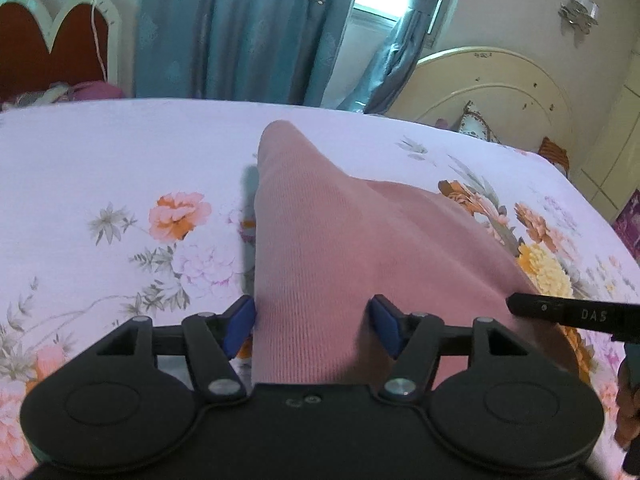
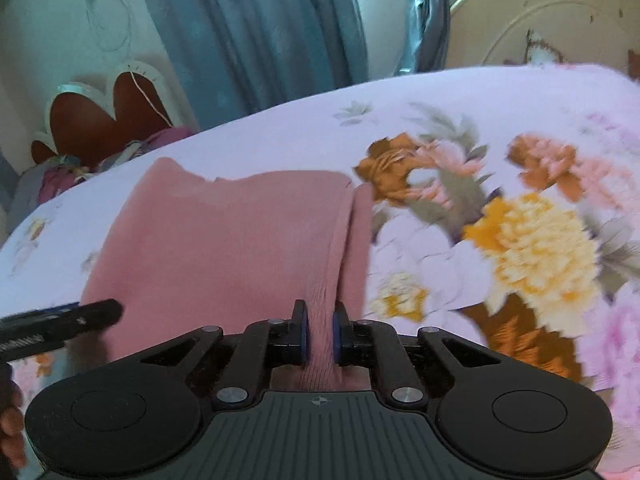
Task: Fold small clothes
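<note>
Right wrist view: the right gripper (image 2: 320, 336) pinches a ridge of the pink garment (image 2: 224, 240) — which lies on the flowered bedsheet (image 2: 460, 120). Beside it, the left gripper (image 1: 312, 324) straddles the garment, jaws apart.

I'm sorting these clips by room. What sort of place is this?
Most likely a bedroom: a pink garment lies on a bed with a floral sheet, a cream headboard stands beyond it, and teal curtains hang at the window.
</note>
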{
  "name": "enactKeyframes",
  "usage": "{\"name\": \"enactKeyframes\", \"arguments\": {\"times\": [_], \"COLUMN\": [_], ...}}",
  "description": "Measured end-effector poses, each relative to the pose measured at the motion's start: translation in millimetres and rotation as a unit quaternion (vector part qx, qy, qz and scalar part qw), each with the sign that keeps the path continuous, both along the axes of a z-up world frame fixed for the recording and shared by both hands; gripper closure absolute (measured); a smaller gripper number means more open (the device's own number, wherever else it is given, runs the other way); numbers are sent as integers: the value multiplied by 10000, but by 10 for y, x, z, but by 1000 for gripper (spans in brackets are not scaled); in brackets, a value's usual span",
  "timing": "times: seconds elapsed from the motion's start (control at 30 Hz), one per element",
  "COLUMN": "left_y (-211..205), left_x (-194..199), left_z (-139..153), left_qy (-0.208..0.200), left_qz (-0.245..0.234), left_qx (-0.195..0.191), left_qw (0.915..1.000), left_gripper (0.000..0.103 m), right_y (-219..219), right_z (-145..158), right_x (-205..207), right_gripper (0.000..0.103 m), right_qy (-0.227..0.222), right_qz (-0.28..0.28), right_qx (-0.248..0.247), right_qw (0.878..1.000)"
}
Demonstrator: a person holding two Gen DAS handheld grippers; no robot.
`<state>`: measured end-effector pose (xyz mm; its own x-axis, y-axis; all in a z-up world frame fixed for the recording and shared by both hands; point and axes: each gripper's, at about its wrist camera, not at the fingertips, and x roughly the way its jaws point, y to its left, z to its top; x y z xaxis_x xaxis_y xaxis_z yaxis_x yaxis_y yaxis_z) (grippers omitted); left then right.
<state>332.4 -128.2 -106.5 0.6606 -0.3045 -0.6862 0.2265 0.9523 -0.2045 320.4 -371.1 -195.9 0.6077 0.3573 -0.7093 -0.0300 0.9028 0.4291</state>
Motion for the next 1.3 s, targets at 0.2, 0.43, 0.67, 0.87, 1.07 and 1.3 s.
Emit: {"name": "enactKeyframes", "arguments": {"times": [0.2, 0.43, 0.67, 0.87, 1.07, 1.3], "left_y": [-27, -43, -80, -105, -121, -159], "left_x": [44, 46, 40, 38, 56, 70], "left_z": [-91, -87, -69, -60, 8, 170], "left_qy": [117, 134, 118, 141, 203, 101], "left_qz": [102, 112, 115, 143, 128, 52], "left_qx": [5, 38, 174, 266, 364, 446], "left_qw": [9999, 9998, 9997, 9994, 9991, 9989], "left_gripper": [39, 39, 39, 37, 36, 36], "right_y": [-4, -3, 91, -104, -171, -171], "right_z": [34, 341, 34, -127, 189, 429], "right_x": [-83, -481, -619, -699, -675, -301], "right_gripper": [73, 68, 69, 81, 81, 53], "right_qy": [59, -209, 394, 693, 380, -95], "right_qz": [-41, -30, 146, -290, -238, -320], "right_qx": [-41, -313, -582, -10, -15, -82], "right_qw": [10000, 9993, 9974, 9972, 9990, 9994]}}
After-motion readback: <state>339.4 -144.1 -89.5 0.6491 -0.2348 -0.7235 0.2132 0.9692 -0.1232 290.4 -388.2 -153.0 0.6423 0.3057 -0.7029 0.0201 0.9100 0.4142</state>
